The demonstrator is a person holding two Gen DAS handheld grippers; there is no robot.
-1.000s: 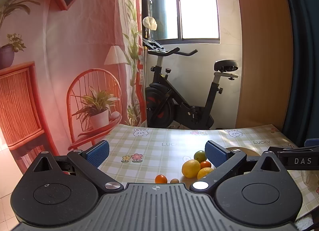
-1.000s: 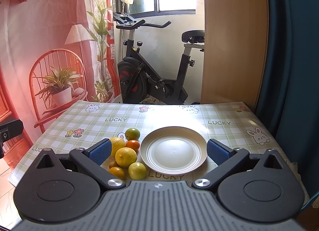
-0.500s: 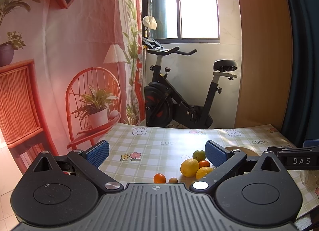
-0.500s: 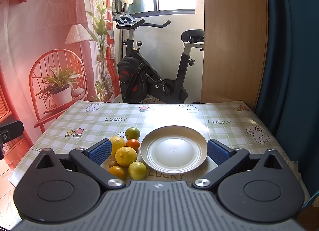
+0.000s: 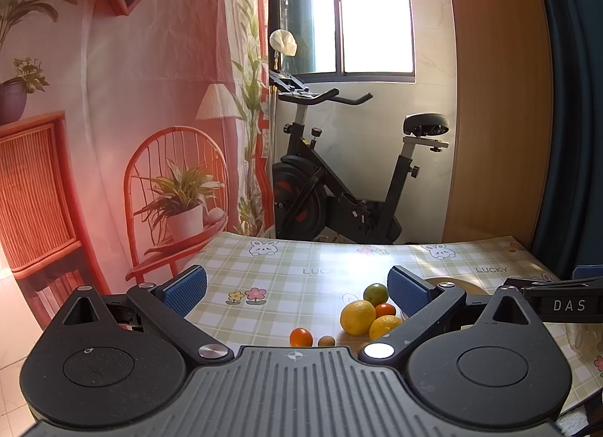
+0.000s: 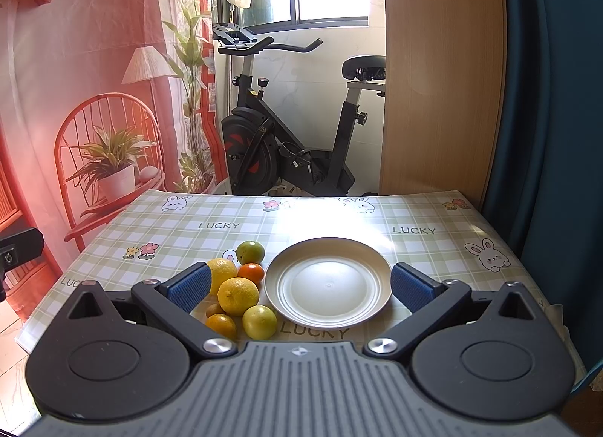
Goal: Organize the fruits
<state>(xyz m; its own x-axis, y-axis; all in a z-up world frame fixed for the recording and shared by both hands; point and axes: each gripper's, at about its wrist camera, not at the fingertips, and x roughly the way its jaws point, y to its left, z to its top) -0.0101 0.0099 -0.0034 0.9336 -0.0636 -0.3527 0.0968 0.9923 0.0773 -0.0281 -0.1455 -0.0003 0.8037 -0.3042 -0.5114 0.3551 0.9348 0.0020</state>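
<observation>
Over the last second I see almost no change: on the left wrist view the fruit cluster has drifted slightly lower and the room has shifted a little, which I read as a small reorientation of the left gripper [image 5: 296, 290]; the right gripper [image 6: 299, 282] has held its pose. Both sets of jaws stand released and wide apart, gripping nothing. On the right wrist view, the plate [image 6: 371, 307] lies bare between the jaws, slightly ahead of them, and the fruits [image 6: 238, 295] sit in a loose cluster touching or just beside its left rim, next to the left jaw. I judge that no fruit has been moved yet; the task remains at its approach stage.
</observation>
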